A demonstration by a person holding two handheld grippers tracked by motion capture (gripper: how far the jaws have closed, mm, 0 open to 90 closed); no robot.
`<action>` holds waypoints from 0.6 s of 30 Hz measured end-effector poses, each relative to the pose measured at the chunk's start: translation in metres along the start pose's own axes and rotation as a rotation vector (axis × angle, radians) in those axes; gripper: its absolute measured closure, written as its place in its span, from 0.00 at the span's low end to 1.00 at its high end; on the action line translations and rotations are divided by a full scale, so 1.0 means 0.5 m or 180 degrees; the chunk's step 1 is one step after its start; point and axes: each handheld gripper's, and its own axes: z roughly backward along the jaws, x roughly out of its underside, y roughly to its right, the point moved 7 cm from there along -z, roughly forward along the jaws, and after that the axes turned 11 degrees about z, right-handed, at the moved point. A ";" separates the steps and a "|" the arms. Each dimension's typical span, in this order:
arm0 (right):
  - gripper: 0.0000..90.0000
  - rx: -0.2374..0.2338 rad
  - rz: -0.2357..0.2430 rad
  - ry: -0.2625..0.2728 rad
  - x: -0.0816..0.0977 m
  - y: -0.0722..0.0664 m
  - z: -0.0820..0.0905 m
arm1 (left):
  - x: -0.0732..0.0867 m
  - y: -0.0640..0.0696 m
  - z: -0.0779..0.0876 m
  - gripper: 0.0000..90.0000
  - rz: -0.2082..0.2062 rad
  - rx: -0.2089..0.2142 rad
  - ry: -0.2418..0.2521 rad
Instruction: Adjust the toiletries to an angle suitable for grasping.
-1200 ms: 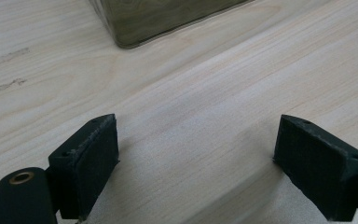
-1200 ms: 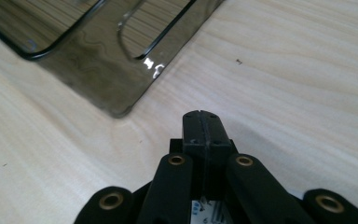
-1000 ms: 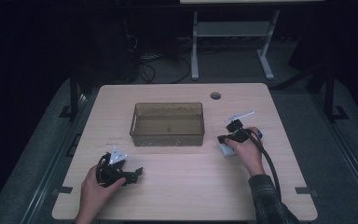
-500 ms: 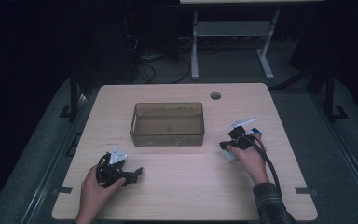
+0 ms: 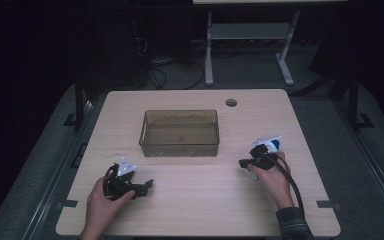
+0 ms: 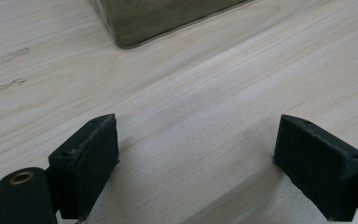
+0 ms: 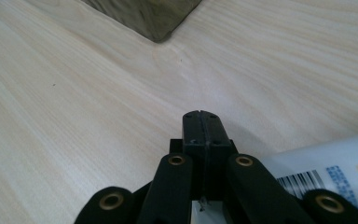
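Down at the near edge, the person's left hand (image 5: pixel 101 202) comes in from the bottom left, and the right hand (image 5: pixel 275 181) comes in from the bottom right with a dark patterned sleeve (image 5: pixel 294 226) at the wrist. The left gripper (image 5: pixel 147 185) sits low over the table (image 5: pixel 200 210) at the near left, and its own view shows the two black jaws spread wide apart with only bare wood grain between them. Nothing held there.

Across on the right, a little farther in, the right gripper (image 5: pixel 242 163) points left toward the middle of the table, a black cable (image 5: pixel 292 180) looping back along the forearm. Its own view has the jaws pressed flat together, pad against pad, nothing between them. Just beside that gripper, on its right in that view, lies a white packet with a barcode and blue print (image 7: pixel 328 163); from the high view the same white and blue item (image 5: pixel 270 143) peeks out at the far side of the right hand. Whether it touches the gripper, I cannot tell.

Farther in, centre table, stands a translucent brown rectangular bin (image 5: pixel 180 145), empty as far as it shows. Beyond it, a round cable hole (image 5: pixel 231 102) near the far edge, and past the table a white stand (image 5: pixel 250 35) on the dark floor.
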 end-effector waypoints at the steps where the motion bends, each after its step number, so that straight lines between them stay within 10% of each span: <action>1: 1.00 -0.0001 -0.0003 0.0002 0.003 -0.001 0.002 | 0.000 0.000 0.000 0.14 0.0000 0.0000 0.0001; 18: 1.00 0.0064 -0.0091 -0.0003 0.054 -0.005 0.047 | 0.000 -0.001 0.000 0.14 -0.0013 -0.0003 -0.0009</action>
